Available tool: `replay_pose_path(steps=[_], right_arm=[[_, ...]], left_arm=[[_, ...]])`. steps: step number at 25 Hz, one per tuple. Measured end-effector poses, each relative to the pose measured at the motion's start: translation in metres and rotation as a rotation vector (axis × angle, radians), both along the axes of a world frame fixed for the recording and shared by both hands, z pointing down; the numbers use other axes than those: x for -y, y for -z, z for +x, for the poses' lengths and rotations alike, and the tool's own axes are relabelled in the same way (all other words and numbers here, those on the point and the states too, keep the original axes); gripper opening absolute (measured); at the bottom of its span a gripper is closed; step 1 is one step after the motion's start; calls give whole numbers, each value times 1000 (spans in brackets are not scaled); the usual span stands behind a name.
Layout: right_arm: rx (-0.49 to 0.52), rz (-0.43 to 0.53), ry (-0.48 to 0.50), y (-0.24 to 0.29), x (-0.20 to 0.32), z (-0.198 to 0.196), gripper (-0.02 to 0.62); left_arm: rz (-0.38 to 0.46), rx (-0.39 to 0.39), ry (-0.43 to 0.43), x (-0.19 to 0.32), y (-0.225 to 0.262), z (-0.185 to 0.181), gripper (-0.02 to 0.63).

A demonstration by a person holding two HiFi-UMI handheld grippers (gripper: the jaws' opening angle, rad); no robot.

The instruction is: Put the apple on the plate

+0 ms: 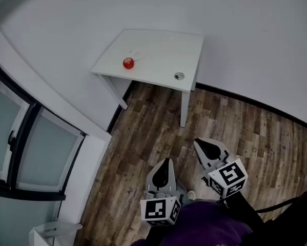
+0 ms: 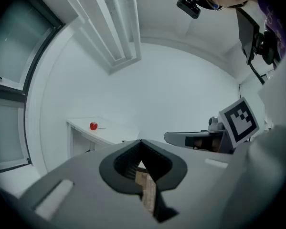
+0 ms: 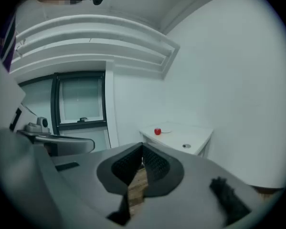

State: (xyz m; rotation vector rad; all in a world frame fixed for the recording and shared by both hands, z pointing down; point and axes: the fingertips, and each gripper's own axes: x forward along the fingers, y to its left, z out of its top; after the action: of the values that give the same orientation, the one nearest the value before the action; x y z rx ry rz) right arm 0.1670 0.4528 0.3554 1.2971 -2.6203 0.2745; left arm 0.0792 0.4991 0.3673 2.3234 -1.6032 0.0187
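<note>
A small red apple rests on the left part of a white table far ahead of me; it also shows as a red dot, the apple, and again as the apple. Just beyond it a flat white plate barely stands out from the tabletop. My left gripper and right gripper are held low over the wooden floor, far short of the table. Both are shut with nothing in them: left gripper, right gripper.
A small round grey object lies near the table's right front corner. The table stands in a corner of white walls, on slim legs. A dark-framed window runs along the left. Wooden floor lies between me and the table.
</note>
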Motion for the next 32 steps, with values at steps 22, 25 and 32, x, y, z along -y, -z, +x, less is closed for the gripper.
replay_pose_path(steps=[22, 25, 32], right_arm=[[-22, 0, -3, -7, 149, -74, 11], [-30, 4, -4, -8, 160, -85, 11], [-40, -10, 0, -14, 176, -92, 11]], left_arm=[[14, -5, 14, 148, -1, -80, 8], [11, -11, 13, 157, -5, -90, 8], [-5, -23, 18, 174, -11, -99, 8]])
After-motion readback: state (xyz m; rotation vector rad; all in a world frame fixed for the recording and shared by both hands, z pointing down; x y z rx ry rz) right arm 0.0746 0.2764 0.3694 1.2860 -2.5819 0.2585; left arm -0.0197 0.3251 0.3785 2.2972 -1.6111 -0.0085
